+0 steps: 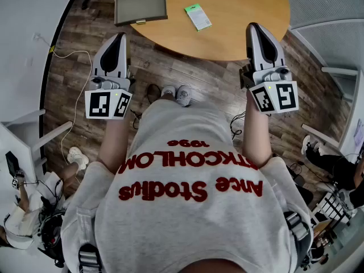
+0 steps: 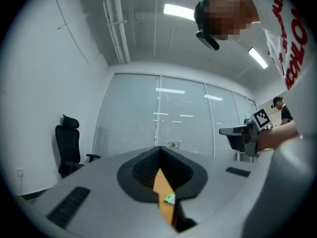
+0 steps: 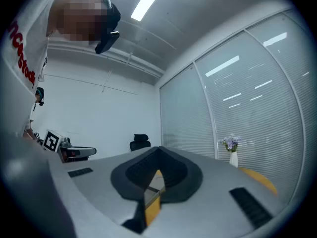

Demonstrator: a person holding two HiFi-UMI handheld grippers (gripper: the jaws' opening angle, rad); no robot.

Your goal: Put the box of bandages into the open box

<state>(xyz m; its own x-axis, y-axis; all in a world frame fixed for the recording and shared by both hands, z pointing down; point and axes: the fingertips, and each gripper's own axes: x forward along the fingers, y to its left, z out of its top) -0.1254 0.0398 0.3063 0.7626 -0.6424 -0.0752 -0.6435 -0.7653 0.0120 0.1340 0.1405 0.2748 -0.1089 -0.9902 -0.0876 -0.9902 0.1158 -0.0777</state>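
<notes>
On the round wooden table [image 1: 244, 21] lies a small green and white box of bandages [image 1: 198, 16], flat, near the middle. An open grey box [image 1: 140, 4] stands at the table's left edge. My left gripper [image 1: 118, 37] is shut and empty, held over the floor just short of the table, below the open box. The right gripper [image 1: 255, 27] is shut and empty too, its tip over the table's near right edge. In the left gripper view the bandage box [image 2: 169, 199] shows through the slit under the closed jaws. In the right gripper view the grey box [image 3: 155, 183] shows the same way.
A wood-plank floor lies below, with a white cable [image 1: 71, 67] at the left and the person's shoes [image 1: 176, 94] near the table. White furniture [image 1: 34, 135] stands left, and another person [image 1: 335, 164] sits at the right. A black office chair [image 2: 67, 145] stands by the wall.
</notes>
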